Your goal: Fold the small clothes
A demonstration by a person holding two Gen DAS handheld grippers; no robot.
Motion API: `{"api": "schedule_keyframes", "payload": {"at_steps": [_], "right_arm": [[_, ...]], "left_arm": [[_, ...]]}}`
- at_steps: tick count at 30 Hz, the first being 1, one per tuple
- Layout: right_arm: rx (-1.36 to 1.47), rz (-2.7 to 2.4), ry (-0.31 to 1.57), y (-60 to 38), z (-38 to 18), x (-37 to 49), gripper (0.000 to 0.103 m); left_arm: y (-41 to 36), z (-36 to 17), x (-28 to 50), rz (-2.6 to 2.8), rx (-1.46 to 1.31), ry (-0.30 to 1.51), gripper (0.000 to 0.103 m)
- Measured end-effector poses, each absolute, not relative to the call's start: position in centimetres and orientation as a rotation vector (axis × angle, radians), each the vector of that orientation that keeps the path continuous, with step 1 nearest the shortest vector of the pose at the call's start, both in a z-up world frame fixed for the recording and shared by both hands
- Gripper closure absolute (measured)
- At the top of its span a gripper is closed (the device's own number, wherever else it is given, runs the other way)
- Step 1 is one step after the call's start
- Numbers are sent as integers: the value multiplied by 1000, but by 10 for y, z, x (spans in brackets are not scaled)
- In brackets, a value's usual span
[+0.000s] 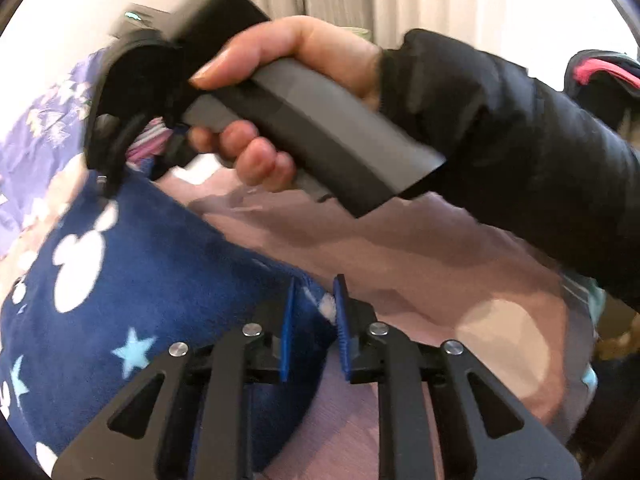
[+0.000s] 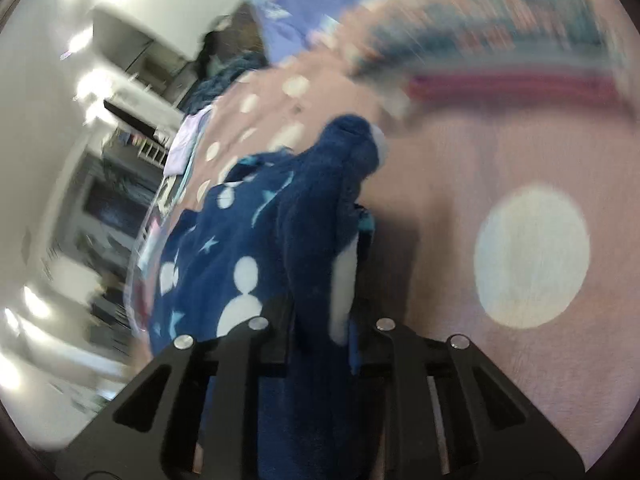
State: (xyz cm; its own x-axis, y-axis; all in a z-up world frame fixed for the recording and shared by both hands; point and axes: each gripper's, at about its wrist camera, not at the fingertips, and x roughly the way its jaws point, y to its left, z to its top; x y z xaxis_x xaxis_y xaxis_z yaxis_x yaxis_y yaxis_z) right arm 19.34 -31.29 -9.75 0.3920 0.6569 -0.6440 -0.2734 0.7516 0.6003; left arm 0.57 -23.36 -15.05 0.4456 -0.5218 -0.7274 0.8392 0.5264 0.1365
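A small navy fleece garment (image 1: 120,280) with white mouse heads and light blue stars lies on a pink sheet with pale dots (image 1: 400,280). My left gripper (image 1: 314,320) is shut on a corner of it between its blue pads. My right gripper (image 2: 320,328) is shut on a bunched edge of the same garment (image 2: 312,208), which stands up between its fingers. In the left wrist view the right gripper's black body (image 1: 160,80) is held by a bare hand (image 1: 280,60) and its tip meets the garment's far edge.
The pink dotted sheet (image 2: 520,160) covers the surface. A purple patterned cloth (image 1: 36,120) lies at the far left. Striped colourful fabric (image 2: 500,48) lies beyond the garment. A blurred room with furniture (image 2: 100,200) shows to the left.
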Motion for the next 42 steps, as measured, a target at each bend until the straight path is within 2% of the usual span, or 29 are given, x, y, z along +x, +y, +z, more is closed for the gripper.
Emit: {"api": "schedule_keyframes", "payload": {"at_steps": [1,3,6,7,8,9,10,14,17,22,27,31,34,42], "right_arm": [[374,589,996,-307,-100,193,84],[394,506,1072,-307,-126,209,77],[641,518,1081,-331,-150,217,72],[687,515,1067,-339,-146,216,69],[710,498,1050,-346,-140,212,62],[720,475,1026,-353,-132,207,56],[697,440,990,-360,-118,199,55],[504,355,860,-367,-61,157,55],[328,351,821,-337,-34,123,55],[11,409,743,-250,-25,63,54],[-270,642,661,-117,-46,1,51],[-573,781,498,-11,-70,-63,51],[-754,776,385,44,-89,-86,50],[-932,627,385,109,-137,-64,49]], "left_arm": [[-237,-156,3,-892,564,679,85],[-242,-168,0,-879,601,666,84],[-240,-165,3,-883,565,669,83],[-235,-163,3,-895,526,678,78],[-230,-160,3,-902,492,687,64],[-223,-159,8,-904,463,701,58],[-216,-156,8,-900,429,716,53],[-166,-140,2,-896,275,721,53],[-105,-130,5,-817,161,725,53],[25,-106,-11,-515,-52,674,52],[154,-98,-31,-179,-212,624,52],[227,-103,-55,-74,-301,604,52],[256,-105,-67,-35,-346,591,52],[277,-128,-45,-124,-407,621,51]]}}
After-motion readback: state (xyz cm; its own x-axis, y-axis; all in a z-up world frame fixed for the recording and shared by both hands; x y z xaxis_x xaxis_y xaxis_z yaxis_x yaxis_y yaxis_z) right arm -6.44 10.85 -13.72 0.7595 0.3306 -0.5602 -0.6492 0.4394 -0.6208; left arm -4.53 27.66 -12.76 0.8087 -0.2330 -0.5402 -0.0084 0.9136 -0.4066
